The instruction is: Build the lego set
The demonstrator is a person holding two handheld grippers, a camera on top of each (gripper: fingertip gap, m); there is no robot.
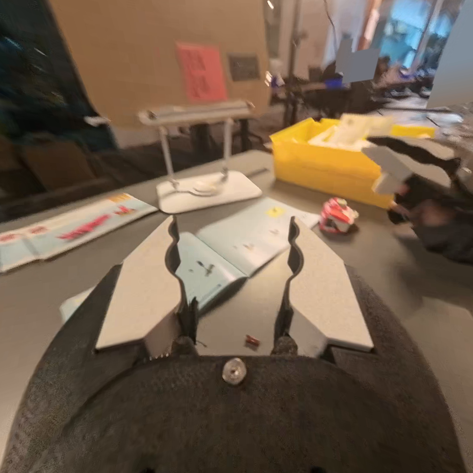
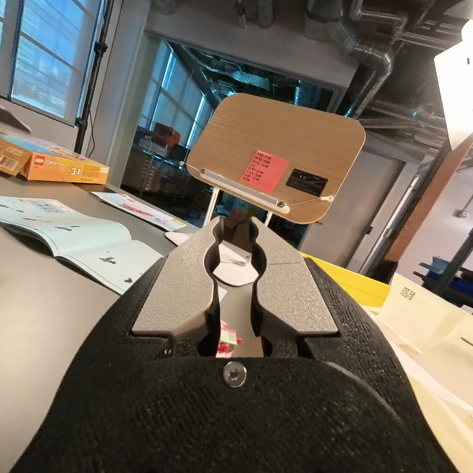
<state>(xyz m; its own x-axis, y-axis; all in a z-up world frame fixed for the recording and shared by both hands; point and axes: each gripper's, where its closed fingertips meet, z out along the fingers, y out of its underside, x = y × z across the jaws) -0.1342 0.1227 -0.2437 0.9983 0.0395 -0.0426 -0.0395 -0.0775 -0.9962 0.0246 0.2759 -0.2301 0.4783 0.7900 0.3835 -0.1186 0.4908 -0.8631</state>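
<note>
My left gripper (image 1: 233, 222) is open wide and empty. It hovers low over an open pale blue instruction booklet (image 1: 243, 238) on the grey table (image 1: 332, 281). A tiny red piece (image 1: 252, 341) lies on the table between the finger bases. A small red and white brick model (image 1: 337, 216) stands to the right of the booklet. My right gripper (image 2: 235, 222) has its jaws close together with a bare gap at the tips. It also shows in the left wrist view (image 1: 371, 146), above the yellow bin. The model (image 2: 227, 343) shows below its finger bases.
A yellow bin (image 1: 325, 163) with pale bags stands at the right. A wooden book stand (image 2: 268, 158) on a white base (image 1: 207, 192) is behind the booklet. A second booklet (image 1: 64, 230) lies at the left, and an orange box (image 2: 69, 171) lies farther back.
</note>
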